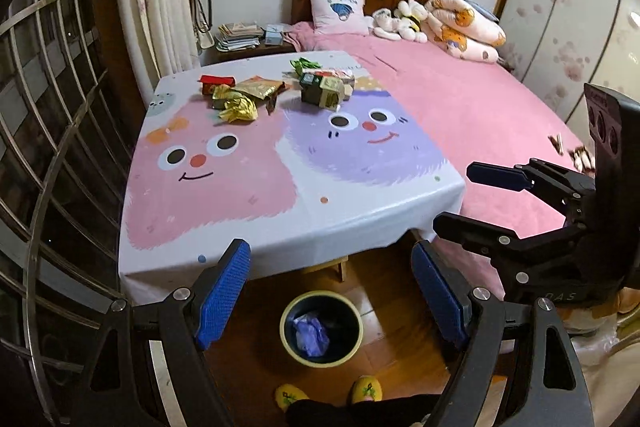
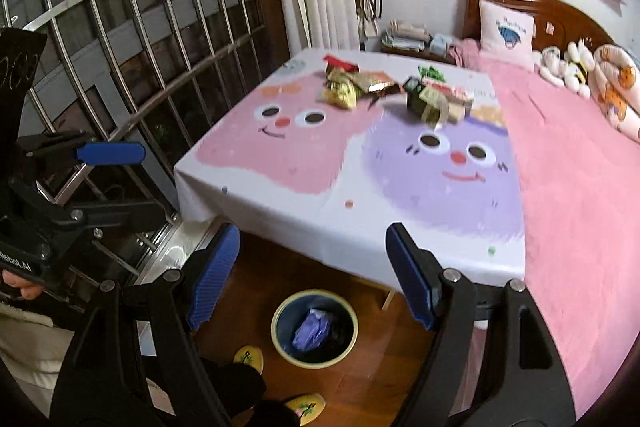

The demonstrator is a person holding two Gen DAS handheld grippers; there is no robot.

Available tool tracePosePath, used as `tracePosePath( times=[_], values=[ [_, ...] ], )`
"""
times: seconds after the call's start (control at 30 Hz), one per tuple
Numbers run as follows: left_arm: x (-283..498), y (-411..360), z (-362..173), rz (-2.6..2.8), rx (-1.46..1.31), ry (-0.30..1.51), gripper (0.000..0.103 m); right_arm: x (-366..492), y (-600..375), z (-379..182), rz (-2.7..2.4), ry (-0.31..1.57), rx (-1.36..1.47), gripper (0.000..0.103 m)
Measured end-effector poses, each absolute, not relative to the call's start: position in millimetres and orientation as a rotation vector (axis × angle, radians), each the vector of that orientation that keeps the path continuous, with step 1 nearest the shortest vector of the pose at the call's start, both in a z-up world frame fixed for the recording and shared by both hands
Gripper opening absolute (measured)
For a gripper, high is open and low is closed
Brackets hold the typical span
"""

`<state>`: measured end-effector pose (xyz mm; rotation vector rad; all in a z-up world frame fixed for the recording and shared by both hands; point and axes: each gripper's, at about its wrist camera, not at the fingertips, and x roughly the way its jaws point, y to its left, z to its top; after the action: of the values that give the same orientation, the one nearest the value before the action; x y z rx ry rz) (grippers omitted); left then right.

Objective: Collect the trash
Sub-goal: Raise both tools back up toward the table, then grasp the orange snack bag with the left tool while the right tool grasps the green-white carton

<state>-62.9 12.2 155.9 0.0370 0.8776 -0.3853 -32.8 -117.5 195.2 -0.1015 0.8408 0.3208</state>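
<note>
Trash lies at the far end of the cartoon-cloth table (image 1: 248,211): a gold crumpled wrapper (image 1: 236,109), a red packet (image 1: 216,80), a tan packet (image 1: 260,87), a green carton (image 1: 320,91) and green wrappers (image 1: 304,63). The same pile shows in the right wrist view (image 2: 344,87). A dark bin (image 1: 321,329) with a purple wad inside stands on the floor at the table's near edge; it also shows in the right wrist view (image 2: 315,327). My left gripper (image 1: 332,291) and right gripper (image 2: 312,279) are both open and empty, above the bin. Each shows in the other's view (image 1: 464,199) (image 2: 116,179).
A pink bed (image 1: 460,99) with pillows and plush toys runs along the table's right side. A barred window (image 2: 120,27) and curtain are on the left. A nightstand with papers (image 1: 240,37) stands behind the table. Yellow slippers (image 1: 292,395) are on the wooden floor.
</note>
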Motion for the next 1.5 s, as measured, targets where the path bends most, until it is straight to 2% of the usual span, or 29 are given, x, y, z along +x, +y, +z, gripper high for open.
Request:
tracePosePath(
  times=[0.3,0.4,0.57,0.9,1.07,1.23,1.5],
  values=[
    [-18.7,16.1,148.6,-0.360,0.035,0.861,0.083,21.6,-114.8,192.8,0.301,0.821,-0.104,0.073],
    [9.7,13.8,142.0,-0.386,0.058,0.859,0.080,48.9,-117.0,187.2,0.273,0.818,-0.093,0.073],
    [95.0,16.4,129.5,-0.447,0.095,0.868,0.080,118.7,-124.1,170.7,0.178,0.829,-0.107,0.073],
    [313.3,28.5,107.6,-0.589,0.218,0.906,0.079,296.4,-151.9,120.3,-0.058,0.844,-0.185,0.073],
    [406.7,17.7,70.4,-0.614,0.287,0.944,0.079,364.3,-182.2,66.9,-0.130,0.875,-0.279,0.073],
    [468.5,2.8,25.4,-0.621,0.277,1.010,0.079,389.4,-206.9,21.6,-0.138,0.900,-0.326,0.073],
    [517.5,-16.7,-29.2,-0.603,0.300,1.093,0.079,415.2,-208.3,-23.3,-0.067,0.888,-0.455,0.073]
  ],
)
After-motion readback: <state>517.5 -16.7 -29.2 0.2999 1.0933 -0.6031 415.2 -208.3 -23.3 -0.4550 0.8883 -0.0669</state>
